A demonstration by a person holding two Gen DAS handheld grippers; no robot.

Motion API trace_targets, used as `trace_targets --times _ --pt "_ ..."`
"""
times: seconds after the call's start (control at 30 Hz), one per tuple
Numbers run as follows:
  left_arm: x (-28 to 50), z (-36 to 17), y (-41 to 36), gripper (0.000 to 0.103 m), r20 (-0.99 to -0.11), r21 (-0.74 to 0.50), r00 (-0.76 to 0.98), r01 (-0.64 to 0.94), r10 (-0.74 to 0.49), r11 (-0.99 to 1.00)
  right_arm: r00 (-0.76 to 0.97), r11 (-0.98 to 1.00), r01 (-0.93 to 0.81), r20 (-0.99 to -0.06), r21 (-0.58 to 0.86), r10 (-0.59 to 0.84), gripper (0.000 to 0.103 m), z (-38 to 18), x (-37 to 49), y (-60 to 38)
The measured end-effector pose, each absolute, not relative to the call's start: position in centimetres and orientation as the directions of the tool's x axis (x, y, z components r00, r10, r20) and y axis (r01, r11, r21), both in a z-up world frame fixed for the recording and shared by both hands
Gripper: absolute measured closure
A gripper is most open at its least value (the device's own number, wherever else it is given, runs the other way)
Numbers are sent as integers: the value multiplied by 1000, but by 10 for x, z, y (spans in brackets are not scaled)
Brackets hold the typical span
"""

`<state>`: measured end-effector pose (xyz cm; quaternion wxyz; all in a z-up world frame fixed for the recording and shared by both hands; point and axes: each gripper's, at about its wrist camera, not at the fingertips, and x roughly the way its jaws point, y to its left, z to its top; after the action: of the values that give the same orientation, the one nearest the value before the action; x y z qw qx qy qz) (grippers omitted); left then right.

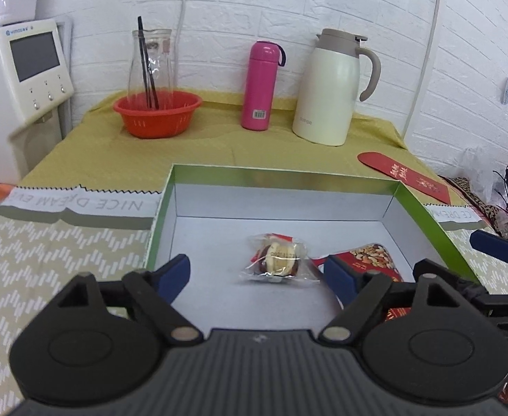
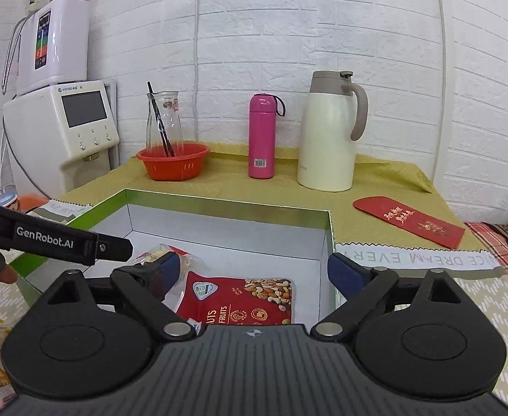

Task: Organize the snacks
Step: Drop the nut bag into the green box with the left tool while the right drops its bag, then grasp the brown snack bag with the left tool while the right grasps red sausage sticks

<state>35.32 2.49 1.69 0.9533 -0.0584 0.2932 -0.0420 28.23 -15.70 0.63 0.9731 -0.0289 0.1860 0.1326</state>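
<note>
- Ahead of me stands a white brick-patterned wall (image 2: 254, 34), evenly lit.
- My desk wears a mustard-yellow cloth (image 1: 202, 131).
- At my left sits a cream water dispenser with a grey screen (image 2: 80, 118), a white wall-mounted purifier (image 2: 56, 41) above.

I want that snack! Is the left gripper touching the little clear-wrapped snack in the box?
Apart. In the left wrist view, the left gripper stands open, and white box floor shows between each blue pad and the small clear-wrapped snack.

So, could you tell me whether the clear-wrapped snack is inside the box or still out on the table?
Inside. The clear-wrapped snack lies on the white floor of the green-rimmed box, beside the red nut packet.
</note>
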Motion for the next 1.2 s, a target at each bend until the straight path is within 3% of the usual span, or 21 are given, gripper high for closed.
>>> trace_targets --times 0.4,0.9,1.2 --pt "291 52 21 14 -481 -126 868 75 -127 989 913 962 -274 -317 -13 256 0 39 226 -159" --pt "147 58 40 14 -385 -101 911 118 -148 988 881 945 -319 -346 70 323 0 57 103 -159" --pt "103 -1 84 14 -512 -274 842 26 -169 961 797 894 -441 -423 83 432 0 20 66 -143"
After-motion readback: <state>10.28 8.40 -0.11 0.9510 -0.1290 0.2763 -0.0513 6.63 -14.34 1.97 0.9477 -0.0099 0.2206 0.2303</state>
